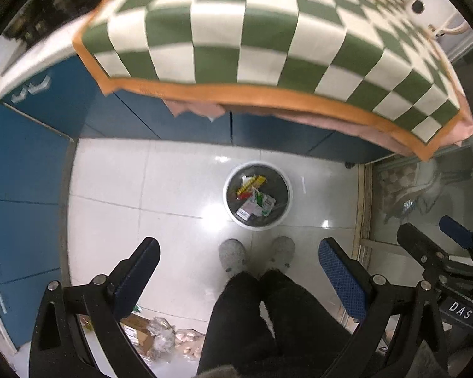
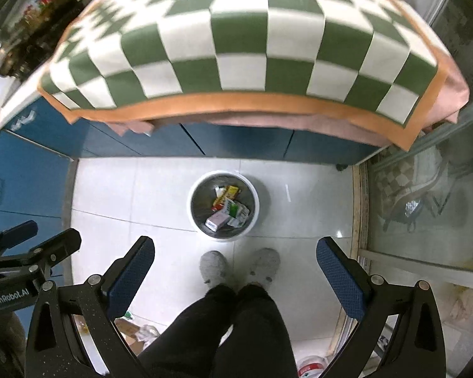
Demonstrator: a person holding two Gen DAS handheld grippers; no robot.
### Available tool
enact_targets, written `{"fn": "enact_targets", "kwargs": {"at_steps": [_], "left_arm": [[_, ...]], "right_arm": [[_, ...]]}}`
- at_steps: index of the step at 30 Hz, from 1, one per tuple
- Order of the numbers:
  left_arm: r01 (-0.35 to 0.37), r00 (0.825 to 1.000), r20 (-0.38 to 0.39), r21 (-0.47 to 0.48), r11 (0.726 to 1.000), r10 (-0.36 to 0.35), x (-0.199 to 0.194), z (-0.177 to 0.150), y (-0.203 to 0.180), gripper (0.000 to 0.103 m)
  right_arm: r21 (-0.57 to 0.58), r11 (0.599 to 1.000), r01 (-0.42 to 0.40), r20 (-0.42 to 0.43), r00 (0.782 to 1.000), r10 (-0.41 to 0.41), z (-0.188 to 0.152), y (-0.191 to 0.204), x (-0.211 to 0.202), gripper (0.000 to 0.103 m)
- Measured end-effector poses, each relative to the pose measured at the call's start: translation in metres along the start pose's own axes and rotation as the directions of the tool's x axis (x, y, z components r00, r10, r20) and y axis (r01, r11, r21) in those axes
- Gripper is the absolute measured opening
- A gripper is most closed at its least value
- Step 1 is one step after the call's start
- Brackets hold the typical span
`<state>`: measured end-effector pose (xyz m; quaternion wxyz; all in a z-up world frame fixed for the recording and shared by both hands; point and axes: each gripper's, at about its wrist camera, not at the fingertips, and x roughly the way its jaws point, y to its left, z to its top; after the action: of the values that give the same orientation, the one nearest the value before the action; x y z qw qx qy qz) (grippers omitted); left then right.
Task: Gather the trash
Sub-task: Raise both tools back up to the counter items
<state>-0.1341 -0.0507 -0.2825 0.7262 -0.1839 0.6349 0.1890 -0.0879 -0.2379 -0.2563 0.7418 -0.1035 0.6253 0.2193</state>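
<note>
A round white-rimmed trash bin (image 1: 257,226) (image 2: 223,236) stands on the pale tiled floor in front of the table, holding several cartons and wrappers (image 1: 256,200) (image 2: 228,211). Both views look down from above. My left gripper (image 1: 238,258) hangs open high over the floor, nothing between its fingers. My right gripper (image 2: 235,260) is also open and empty, beside the left one; it shows at the right edge of the left wrist view (image 1: 432,239). The left gripper (image 2: 31,236) shows at the left edge of the right wrist view.
A table with a green-and-white checked cloth (image 1: 268,31) (image 2: 252,47) fills the top. Blue cabinets (image 1: 22,157) (image 2: 25,173) line the left. A person's legs and grey slippers (image 1: 233,256) (image 2: 213,266) stand just before the bin. Boxes and bags (image 1: 154,337) lie at lower left. A glass door (image 2: 425,204) is at right.
</note>
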Motion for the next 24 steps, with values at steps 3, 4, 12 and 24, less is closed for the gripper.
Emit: {"fn": "enact_targets", "kwargs": {"at_steps": [3, 4, 12, 24], "left_arm": [[-0.018, 0.996, 0.083, 0.01, 1.0, 0.017, -0.036, 0.014, 0.001, 0.103], [-0.034, 0.992, 0.118, 0.004, 0.999, 0.033, -0.047, 0.023, 0.001, 0.103], [-0.115, 0.94, 0.32, -0.032, 0.993, 0.119, -0.097, 0.115, -0.006, 0.103], [-0.234, 0.933, 0.232, -0.191, 0.953, 0.276, -0.038, 0.332, -0.054, 0.103]], "right_arm": [[0.021, 0.999, -0.029, 0.045, 0.999, 0.028, 0.01, 0.008, -0.026, 0.103], [0.033, 0.999, -0.042, 0.064, 0.997, 0.04, 0.017, 0.008, -0.035, 0.103], [0.137, 0.982, -0.131, 0.202, 0.974, 0.102, 0.109, -0.015, -0.077, 0.103], [0.333, 0.929, -0.161, 0.233, 0.969, 0.084, 0.416, -0.122, 0.02, 0.086]]}}
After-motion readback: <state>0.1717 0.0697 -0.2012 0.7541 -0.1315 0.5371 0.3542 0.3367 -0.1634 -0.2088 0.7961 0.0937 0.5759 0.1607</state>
